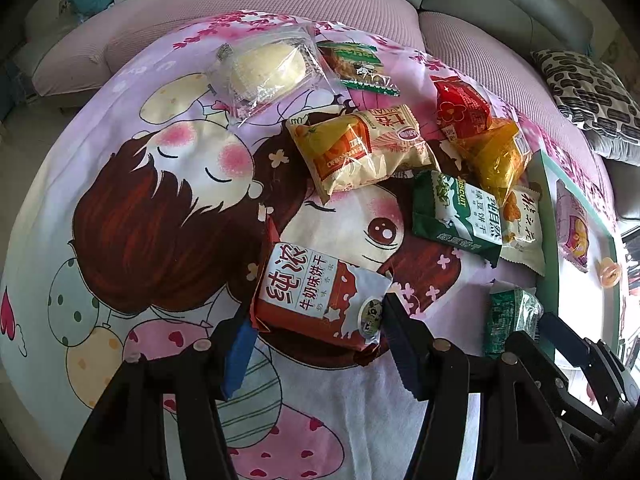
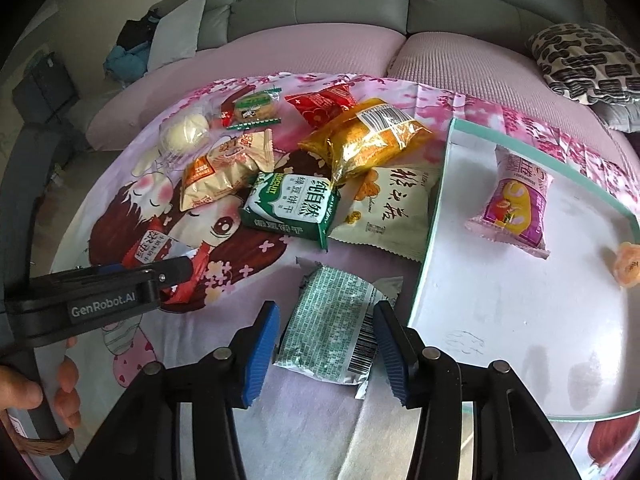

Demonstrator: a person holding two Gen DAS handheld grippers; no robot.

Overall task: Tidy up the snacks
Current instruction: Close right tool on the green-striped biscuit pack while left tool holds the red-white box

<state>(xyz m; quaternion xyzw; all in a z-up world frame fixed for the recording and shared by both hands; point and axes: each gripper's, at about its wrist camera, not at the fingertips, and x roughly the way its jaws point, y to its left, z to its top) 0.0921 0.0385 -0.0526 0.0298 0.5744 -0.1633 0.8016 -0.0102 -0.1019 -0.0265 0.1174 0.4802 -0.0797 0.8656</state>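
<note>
Green-printed foil packet (image 2: 332, 320): flat, rectangular, crinkled silver film, back side up with fine print and a barcode at its near right corner. Long axis runs roughly away from the camera, tilted slightly left at the far end, torn-looking flap on top. It lies on the cartoon-print cloth (image 2: 132, 208), just left of the tray (image 2: 520, 320).

Right gripper (image 2: 326, 354) straddles the packet's near half, ribbed blue pads at both long edges; right pad touches the barcode edge, left pad looks right at the film, contact there not certain. Reads as a narrow grip closed on the packet.

Left gripper (image 1: 316, 350) brackets the red milk-biscuit pack (image 1: 320, 300), a puffy glossy pillow bag; pads sit at its two near corners, mid-wide, apparently gripping it.

Tray: shallow, white floor, teal rim, holding a pink-purple pillow pack (image 2: 516, 204) and a small orange wrapped piece (image 2: 628, 270).

Further back, a loose pile: green biscuit pack (image 2: 292, 208), cream pack (image 2: 388, 212), gold foil bag (image 2: 368, 140), clear-wrapped bun (image 2: 184, 134).
</note>
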